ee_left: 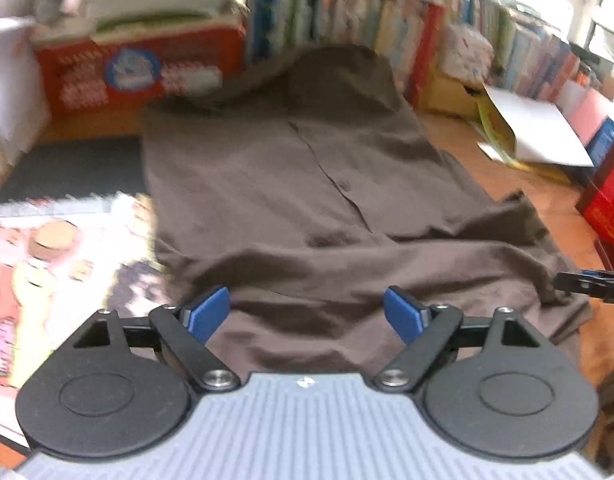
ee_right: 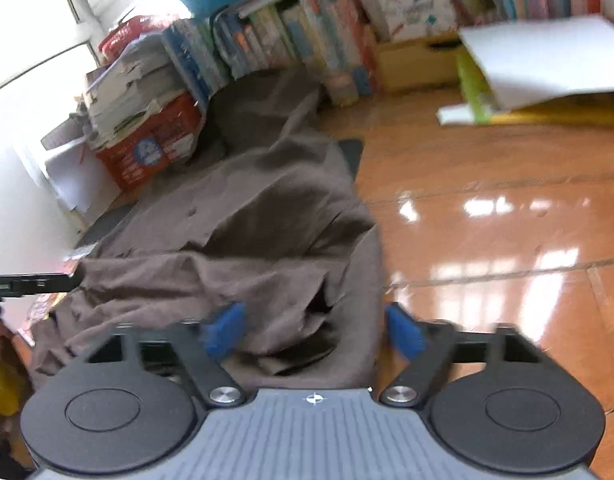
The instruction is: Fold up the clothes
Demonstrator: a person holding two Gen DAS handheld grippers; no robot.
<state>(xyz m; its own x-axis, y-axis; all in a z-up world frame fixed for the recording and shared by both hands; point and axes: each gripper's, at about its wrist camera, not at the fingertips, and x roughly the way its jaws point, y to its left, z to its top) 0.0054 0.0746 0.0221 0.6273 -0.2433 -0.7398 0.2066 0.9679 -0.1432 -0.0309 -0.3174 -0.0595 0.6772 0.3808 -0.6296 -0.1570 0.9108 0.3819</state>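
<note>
A dark brown buttoned shirt (ee_left: 307,184) lies spread on the floor, its near end rumpled and folded over. My left gripper (ee_left: 307,312) is open just above that near end, blue pads apart, holding nothing. In the right wrist view the same shirt (ee_right: 235,232) lies bunched to the left. My right gripper (ee_right: 315,328) is open over the shirt's right near edge, with cloth between the pads but not clamped. The right gripper's tip (ee_left: 587,282) shows at the right edge of the left wrist view. The left gripper's tip (ee_right: 31,282) shows at the left edge of the right wrist view.
Shiny orange wooden floor (ee_right: 487,220) lies to the right. Rows of books (ee_left: 387,12) and a red box (ee_left: 139,68) stand behind the shirt. A picture mat (ee_left: 59,264) lies at the left. White sheets (ee_left: 539,128) and a red crate (ee_left: 607,208) sit at the right.
</note>
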